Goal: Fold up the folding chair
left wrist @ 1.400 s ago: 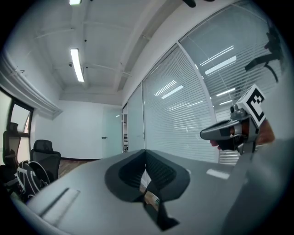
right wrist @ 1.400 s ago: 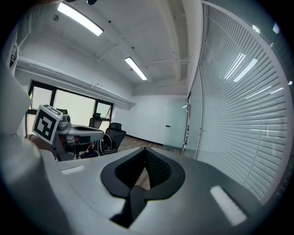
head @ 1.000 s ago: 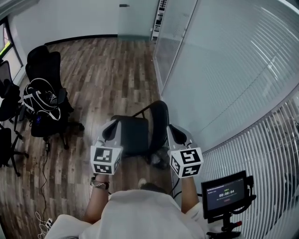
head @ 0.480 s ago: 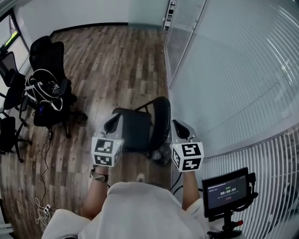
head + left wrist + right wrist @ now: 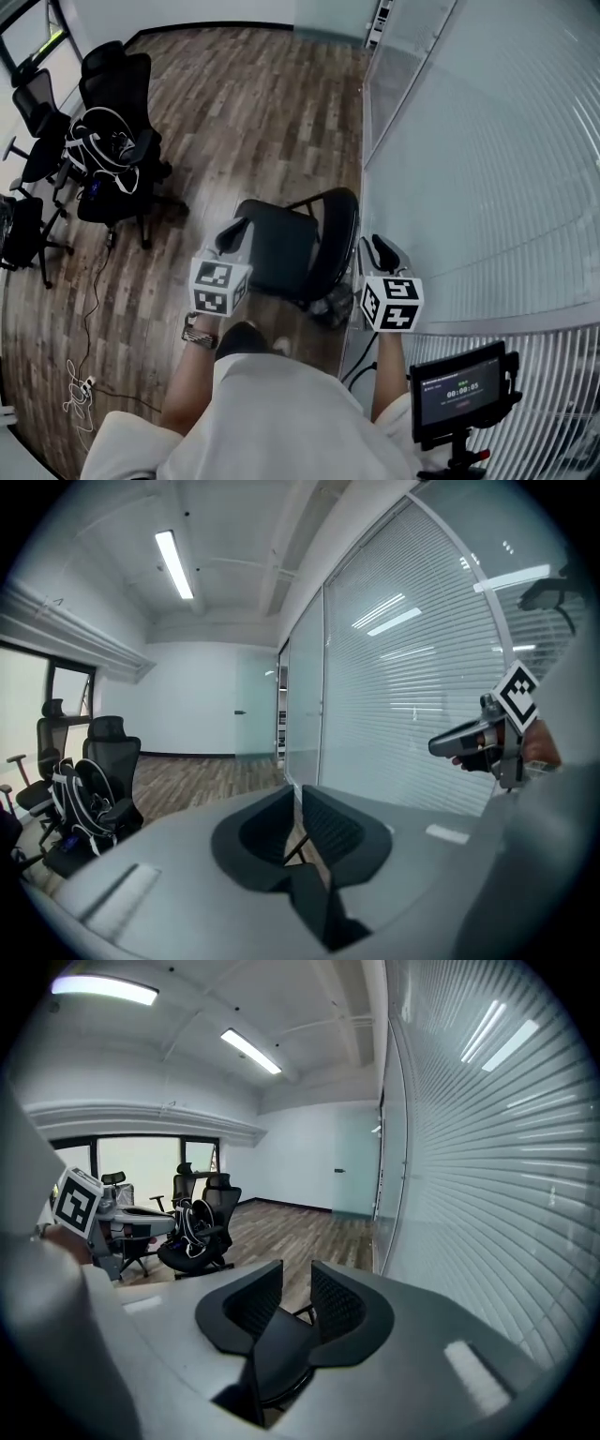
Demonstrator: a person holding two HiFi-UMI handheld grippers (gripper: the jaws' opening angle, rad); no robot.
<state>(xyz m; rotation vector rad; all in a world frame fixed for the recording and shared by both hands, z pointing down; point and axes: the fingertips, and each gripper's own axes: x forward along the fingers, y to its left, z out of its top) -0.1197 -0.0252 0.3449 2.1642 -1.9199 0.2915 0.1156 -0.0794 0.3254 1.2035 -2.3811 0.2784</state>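
Office room: a wood-plank floor (image 5: 234,112) runs to a plain white far wall (image 5: 197,700) under ceiling strip lights (image 5: 174,564). A glass partition (image 5: 487,159) with white slatted blinds lines the right side. At left, black mesh office chairs (image 5: 117,80) cluster near a bright window (image 5: 141,1162), one carrying a black backpack (image 5: 101,141). A white cable (image 5: 78,392) lies coiled on the boards, and a small screen on a stand (image 5: 459,394) glows at lower right.
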